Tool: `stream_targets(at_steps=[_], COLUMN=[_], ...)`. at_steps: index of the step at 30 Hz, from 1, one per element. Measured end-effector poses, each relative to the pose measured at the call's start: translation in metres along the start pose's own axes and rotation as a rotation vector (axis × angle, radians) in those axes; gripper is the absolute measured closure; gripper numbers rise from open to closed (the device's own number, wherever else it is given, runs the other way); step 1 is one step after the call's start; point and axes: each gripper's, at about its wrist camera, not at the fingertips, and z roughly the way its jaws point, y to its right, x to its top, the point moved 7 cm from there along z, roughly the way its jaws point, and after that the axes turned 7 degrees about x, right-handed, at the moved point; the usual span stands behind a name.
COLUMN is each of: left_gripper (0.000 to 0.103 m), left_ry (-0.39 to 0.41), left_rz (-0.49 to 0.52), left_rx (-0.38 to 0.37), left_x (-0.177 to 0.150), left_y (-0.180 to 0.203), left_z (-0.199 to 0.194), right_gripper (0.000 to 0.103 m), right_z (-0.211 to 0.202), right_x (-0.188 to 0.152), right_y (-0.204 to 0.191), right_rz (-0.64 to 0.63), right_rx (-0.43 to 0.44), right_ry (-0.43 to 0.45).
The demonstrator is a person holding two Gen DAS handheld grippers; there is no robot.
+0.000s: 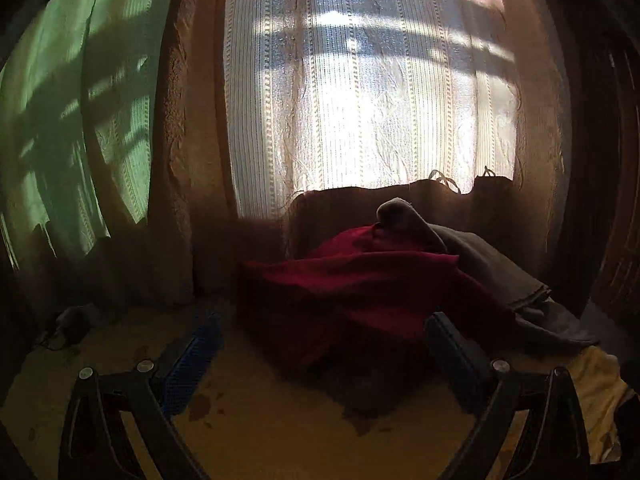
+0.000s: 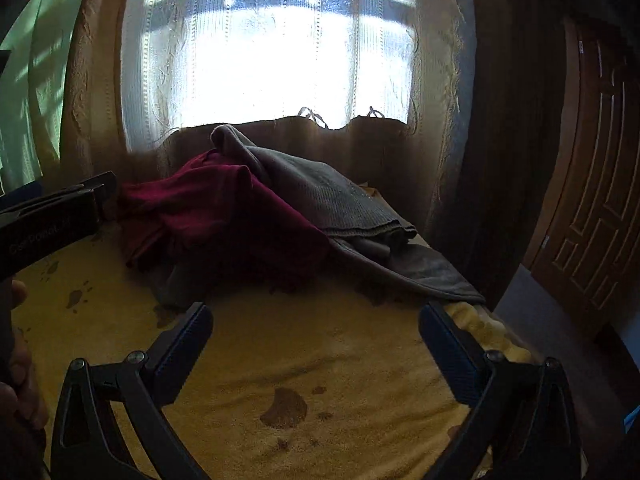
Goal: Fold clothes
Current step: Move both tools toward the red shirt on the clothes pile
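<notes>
— Where are the clothes from where you stand?

— Heaped at the far side of the yellow blanket (image 2: 320, 360), right against the lower edge of the lace curtain (image 2: 272, 48). A dark red garment (image 2: 216, 216) lies crumpled on the left of the heap, and a grey garment (image 2: 320, 196) is draped over its right side, with one corner standing up above the red.

— And the grippers?

— Both spread wide, nothing between their fingers. The left gripper (image 1: 320, 344) hangs over the blanket with the red cloth just past its fingertips; I can't tell whether its right finger brushes the fabric. The right gripper (image 2: 316, 332) sits over bare blanket, short of the pile, its right finger near the grey hem. In the right wrist view the left tool comes in from the left edge, with a hand (image 2: 18, 360) below it.

— Anything else?

— Brown blotches mark the blanket. A wooden door (image 2: 592, 200) stands on the right, and a green curtain (image 1: 60, 120) on the left.
</notes>
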Motion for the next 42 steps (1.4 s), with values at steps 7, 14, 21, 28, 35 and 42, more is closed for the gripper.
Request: stream_targets(at_steps=[7,14,21,28,35,42], left_gripper=[0.000,0.000,0.000,0.000,0.000,0.000], left_ry=[-0.085,-0.156,-0.185,-0.162,-0.168,-0.173], left_rz=[0.003,-0.005,-0.012,0.042,0.107,0.200], left_rx=[-0.065,-0.105,-0.090,-0.106,-0.154,-0.110], left_x=[-0.021,-0.044,-0.051,-0.053,-0.063,-0.085], left_y=[0.005,0.007,0.000,0.011,0.037,0.057], left_z=[0.031,0.052,0.058,0.056,0.046,0.048], right_gripper=[0.000,0.000,0.000,0.000,0.000,0.000], right_z=[0.044,0.066,0.071,0.076,0.072,0.071], right_x=[-0.027,-0.053,-0.062,-0.074,-0.077,-0.076], right_y=[0.004,0.007,0.015,0.019,0.019,0.017], right_rz=[0.031,-0.010,0.020,0.068,0.085,0.084], right_rx=[-0.023,-0.083,-0.091,-0.050,-0.029,-0.030], right_ry=[-0.088,-0.200,-0.264,-0.339,-0.344,-0.345])
